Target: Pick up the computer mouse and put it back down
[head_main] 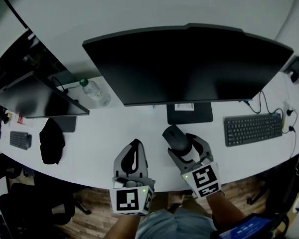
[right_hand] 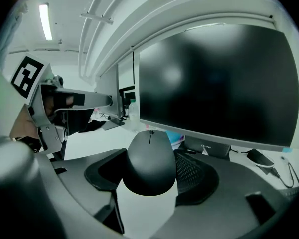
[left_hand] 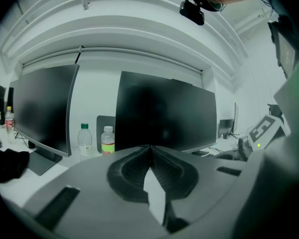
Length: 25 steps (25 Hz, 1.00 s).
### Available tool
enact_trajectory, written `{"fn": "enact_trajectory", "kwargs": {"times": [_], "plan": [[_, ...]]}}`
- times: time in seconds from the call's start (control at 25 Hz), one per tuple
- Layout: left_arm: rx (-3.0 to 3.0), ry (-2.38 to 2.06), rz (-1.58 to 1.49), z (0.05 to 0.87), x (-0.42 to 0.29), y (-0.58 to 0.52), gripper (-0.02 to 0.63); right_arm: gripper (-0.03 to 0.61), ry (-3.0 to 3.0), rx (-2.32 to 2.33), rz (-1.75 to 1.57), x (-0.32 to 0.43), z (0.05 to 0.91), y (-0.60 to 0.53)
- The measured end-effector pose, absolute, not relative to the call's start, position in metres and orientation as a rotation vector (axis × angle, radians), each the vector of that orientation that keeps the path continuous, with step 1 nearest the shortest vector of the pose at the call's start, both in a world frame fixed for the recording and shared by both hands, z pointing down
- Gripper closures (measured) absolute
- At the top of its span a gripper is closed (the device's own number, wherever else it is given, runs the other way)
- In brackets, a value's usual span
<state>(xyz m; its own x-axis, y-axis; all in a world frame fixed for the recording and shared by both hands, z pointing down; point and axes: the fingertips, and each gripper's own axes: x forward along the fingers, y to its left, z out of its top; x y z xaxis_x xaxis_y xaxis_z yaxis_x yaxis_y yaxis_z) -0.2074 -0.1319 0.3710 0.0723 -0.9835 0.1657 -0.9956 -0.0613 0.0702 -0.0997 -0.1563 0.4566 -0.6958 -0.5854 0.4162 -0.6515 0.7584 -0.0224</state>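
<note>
White desk surface, curved, is seen from above across the middle band of the head view. At the far left edge a small dark keypad is laid, and just right of it a crumpled black cloth. Above these, in the upper left, a dark side monitor is stood at an angle, and a clear water bottle is set just to its right.

Left of lower centre, the left gripper is held over the desk. Its jaws are pressed together at the tips, with nothing caught between them.

A wide black monitor is spread across the upper centre, its screen dark. Just right of centre, below the monitor's stand, the black computer mouse is found. It is clasped on both sides by the jaws of the right gripper, with its nose pointed toward the monitor. Whether the mouse is touching the desk cannot be told.

Further right, a black keyboard is set on the desk, well apart from the mouse. Cables are trailed near the far right edge.
</note>
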Motion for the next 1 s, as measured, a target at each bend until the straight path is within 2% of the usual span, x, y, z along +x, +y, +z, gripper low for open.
{"fn": "enact_trajectory", "kwargs": {"times": [0.6,1.0], "plan": [[2.094,-1.986,0.184,0.418,-0.24,-0.134,0.606,0.276,-2.418,0.881,0.393,-0.118,0.556,-0.152],[2.074,-1.965,0.217,0.433,-0.252,-0.14,0.606,0.276,-2.342,0.858,0.432,-0.122,0.589,-0.154]]}}
